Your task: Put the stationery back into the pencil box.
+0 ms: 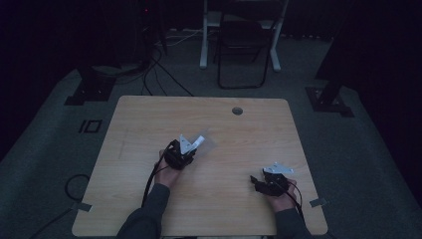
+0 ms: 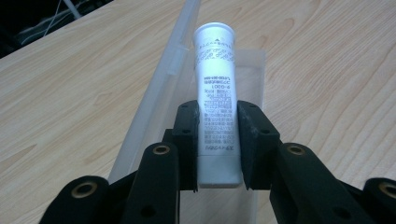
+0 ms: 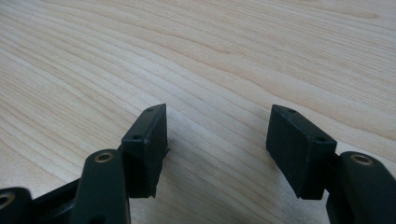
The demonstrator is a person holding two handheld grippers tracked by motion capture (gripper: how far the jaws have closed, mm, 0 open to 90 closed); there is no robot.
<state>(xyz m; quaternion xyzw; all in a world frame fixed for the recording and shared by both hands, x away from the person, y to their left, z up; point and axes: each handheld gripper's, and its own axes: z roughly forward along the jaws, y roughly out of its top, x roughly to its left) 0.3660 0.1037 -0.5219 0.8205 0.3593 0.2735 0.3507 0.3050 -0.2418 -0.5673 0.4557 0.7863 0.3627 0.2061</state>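
A white tube (image 2: pixel 215 102) with fine printed text is clamped between the pads of the left gripper (image 2: pixel 218 140), its cap end pointing away from the camera. It is held over a clear plastic box (image 2: pixel 154 102) that lies on the wooden table (image 1: pixel 239 149) near the middle. The right gripper (image 3: pixel 217 149) is seen with its jaws apart and nothing between them, low over bare wood near the right edge.

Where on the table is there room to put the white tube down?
Lots. The table is bare between its cable hole and the left gripper, and between both grippers. Only around the clear box under the white tube is busy. The right gripper is open over bare wood.
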